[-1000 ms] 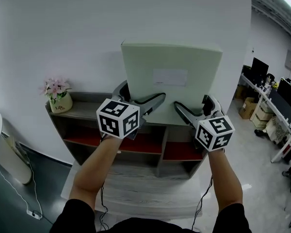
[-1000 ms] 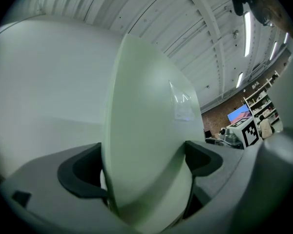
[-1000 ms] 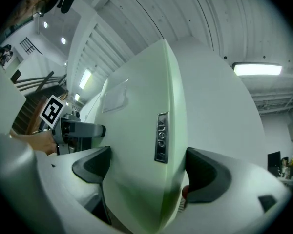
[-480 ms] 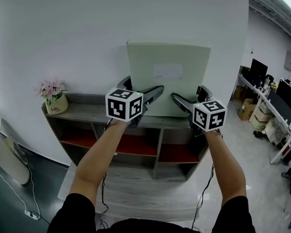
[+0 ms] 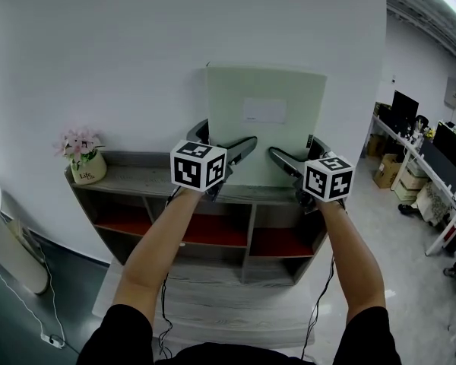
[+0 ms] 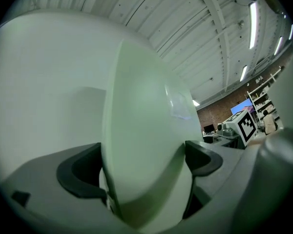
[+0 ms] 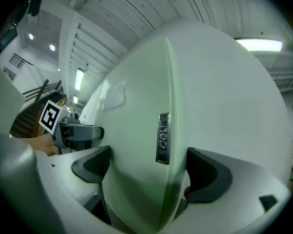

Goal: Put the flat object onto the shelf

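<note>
The flat object (image 5: 264,124) is a pale green square panel with a small label, standing upright against the white wall above the shelf top (image 5: 140,178). My left gripper (image 5: 232,153) is shut on its lower left edge and my right gripper (image 5: 283,160) is shut on its lower right edge. In the left gripper view the panel (image 6: 146,145) fills the space between the jaws. The right gripper view shows the panel's edge (image 7: 151,145) with a small metal tag (image 7: 162,138) clamped between the jaws. Whether its bottom edge rests on the shelf is hidden.
A pot of pink flowers (image 5: 83,157) stands at the left end of the grey shelf unit, whose lower compartments have red floors (image 5: 205,230). A white round object (image 5: 0,238) is on the floor at left. Desks with monitors (image 5: 433,158) are at the far right.
Both grippers have carried the panel away from me toward the wall and slightly down; it now stands more upright and looks smaller above the shelf top.
</note>
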`<state>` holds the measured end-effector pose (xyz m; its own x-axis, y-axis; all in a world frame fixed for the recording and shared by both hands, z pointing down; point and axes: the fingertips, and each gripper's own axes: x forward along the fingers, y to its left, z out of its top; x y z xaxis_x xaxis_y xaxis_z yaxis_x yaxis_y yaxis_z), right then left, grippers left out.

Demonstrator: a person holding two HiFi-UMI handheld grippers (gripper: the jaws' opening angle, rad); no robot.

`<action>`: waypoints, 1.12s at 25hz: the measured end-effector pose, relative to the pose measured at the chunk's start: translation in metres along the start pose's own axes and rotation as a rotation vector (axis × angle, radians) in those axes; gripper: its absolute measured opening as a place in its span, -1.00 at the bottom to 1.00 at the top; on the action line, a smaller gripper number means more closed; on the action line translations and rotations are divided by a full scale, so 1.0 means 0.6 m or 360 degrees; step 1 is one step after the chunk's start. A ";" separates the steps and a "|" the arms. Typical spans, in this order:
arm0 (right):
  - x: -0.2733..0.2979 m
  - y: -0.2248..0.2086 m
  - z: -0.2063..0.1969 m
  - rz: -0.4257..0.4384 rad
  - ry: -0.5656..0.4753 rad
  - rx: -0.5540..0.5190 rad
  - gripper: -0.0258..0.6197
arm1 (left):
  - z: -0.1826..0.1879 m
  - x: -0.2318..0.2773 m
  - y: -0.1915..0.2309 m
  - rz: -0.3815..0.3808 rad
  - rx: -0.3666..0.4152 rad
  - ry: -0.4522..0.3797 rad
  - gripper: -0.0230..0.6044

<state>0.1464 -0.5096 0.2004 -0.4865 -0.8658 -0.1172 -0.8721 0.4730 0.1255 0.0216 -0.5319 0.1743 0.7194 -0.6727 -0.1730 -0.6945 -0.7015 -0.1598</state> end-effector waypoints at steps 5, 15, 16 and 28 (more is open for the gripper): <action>-0.001 -0.001 0.004 -0.0025 -0.0058 -0.0028 0.54 | 0.002 0.001 0.002 0.0001 0.0020 -0.0076 0.73; -0.017 -0.002 -0.001 -0.0097 -0.0086 -0.0083 0.54 | -0.002 -0.030 0.022 0.0071 0.0017 -0.0129 0.73; -0.021 -0.002 -0.002 -0.0112 -0.0092 -0.0087 0.54 | -0.001 -0.037 0.024 0.0083 0.0024 -0.0140 0.73; -0.133 0.092 0.040 -0.0069 -0.0380 -0.0191 0.54 | 0.032 -0.166 -0.035 0.0188 0.0210 -0.0362 0.73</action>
<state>0.1358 -0.4102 0.1929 -0.4599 -0.8150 -0.3525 -0.8868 0.4010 0.2297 -0.0359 -0.4454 0.1761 0.6221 -0.6676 -0.4091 -0.7798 -0.5748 -0.2479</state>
